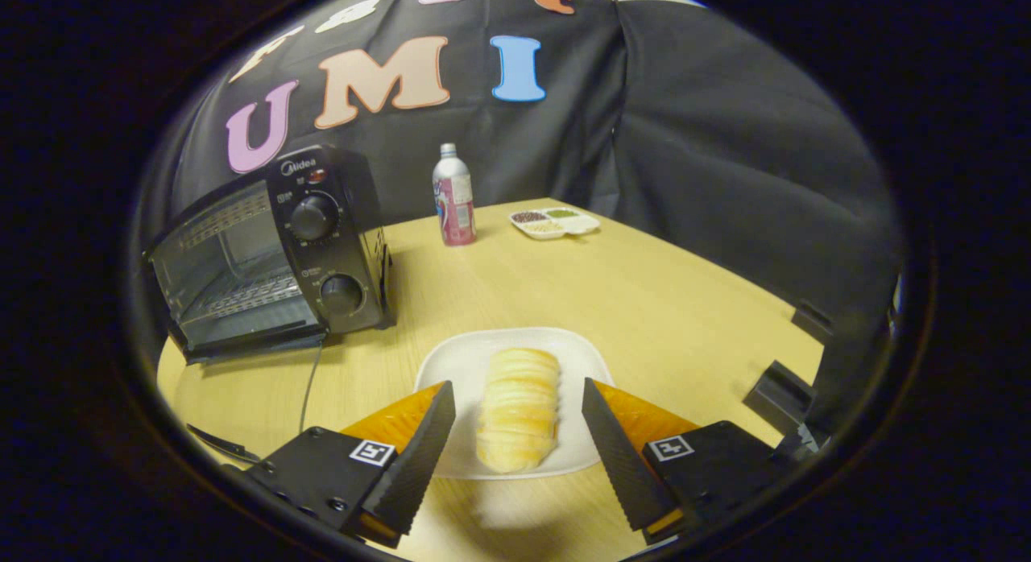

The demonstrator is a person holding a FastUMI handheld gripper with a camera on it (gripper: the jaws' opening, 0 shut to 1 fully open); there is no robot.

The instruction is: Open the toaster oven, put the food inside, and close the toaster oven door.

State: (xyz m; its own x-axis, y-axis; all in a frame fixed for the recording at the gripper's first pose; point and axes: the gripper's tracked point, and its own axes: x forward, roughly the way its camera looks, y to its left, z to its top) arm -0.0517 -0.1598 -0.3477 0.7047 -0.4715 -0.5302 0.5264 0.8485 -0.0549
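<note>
Bread roll lies on a white plate on the bench, between the fingers of the tool, spread wide, not touching. Toaster oven stands beyond-left, door shut.

Gripper-mounted fisheye, looking forward and down along fingers (close over table), booth wall beyond.

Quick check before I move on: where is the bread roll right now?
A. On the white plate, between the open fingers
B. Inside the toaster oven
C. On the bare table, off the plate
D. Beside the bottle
A: the bread roll lies on the white plate, with the hand-held gripper open around it, fingers clear of both sides; the toaster oven stands apart, beyond them.
</note>
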